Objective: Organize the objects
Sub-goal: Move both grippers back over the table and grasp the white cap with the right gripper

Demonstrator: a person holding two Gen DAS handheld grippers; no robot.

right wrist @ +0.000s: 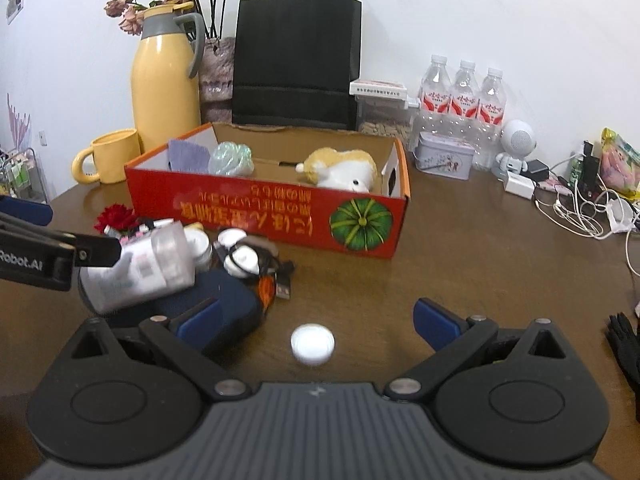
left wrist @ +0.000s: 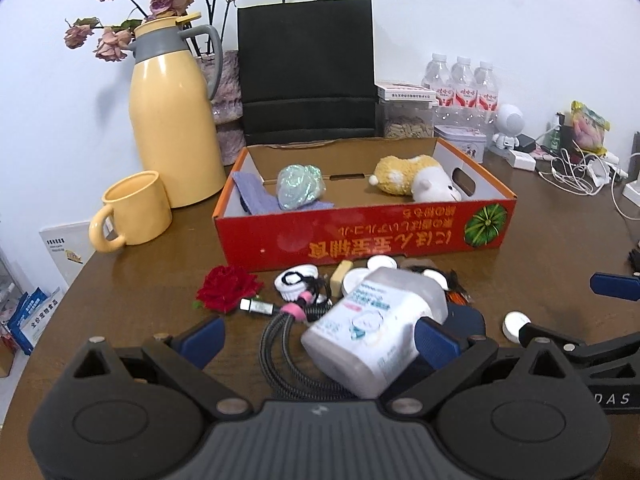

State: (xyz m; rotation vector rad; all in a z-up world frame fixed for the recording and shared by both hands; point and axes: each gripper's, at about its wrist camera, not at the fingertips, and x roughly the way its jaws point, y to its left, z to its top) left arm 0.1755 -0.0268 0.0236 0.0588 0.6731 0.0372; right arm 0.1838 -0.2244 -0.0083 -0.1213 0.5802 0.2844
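Left hand-held gripper (left wrist: 318, 334) is spread wide, nothing clamped — the white plastic bottle (left wrist: 376, 328) lies on its side between the fingers, tilted, cap end pointing away toward the red cardboard box (left wrist: 360, 232); the right-side pad (left wrist: 436, 340) appears to be touching or just beside the bottle's shoulder, contact cannot be confirmed. Left-side pad (left wrist: 204, 334) is well clear of it. The bottle is judged rigid and fairly light, with a glossy label — likely slippery, and prone to rolling on the bench (left wrist: 140, 280) if nudged off-axis. Grip is best taken across the flat body mid-length, over the label, not on the translucent cap end. A braided cable (left wrist: 280, 344) lies just left of the bottle between the fingers and under its near end — soft, and it may be snagged or dragged along if the fingers are closed low. Small clutter (white caps, red fabric rose (left wrist: 228, 288)) sits just ahead, short of the box. Right hand-held gripper (right wrist: 316, 322) is also wide open and empty; a white round lid (right wrist: 313, 344) lies flat on the bench between its fingers, untouched. The lid is judged light, stiff and low-profile — the rim would have to be pinched close to the bench surface, so slip-out is a risk. The box ahead already holds a plush toy (right wrist: 340, 170) and cloth items.
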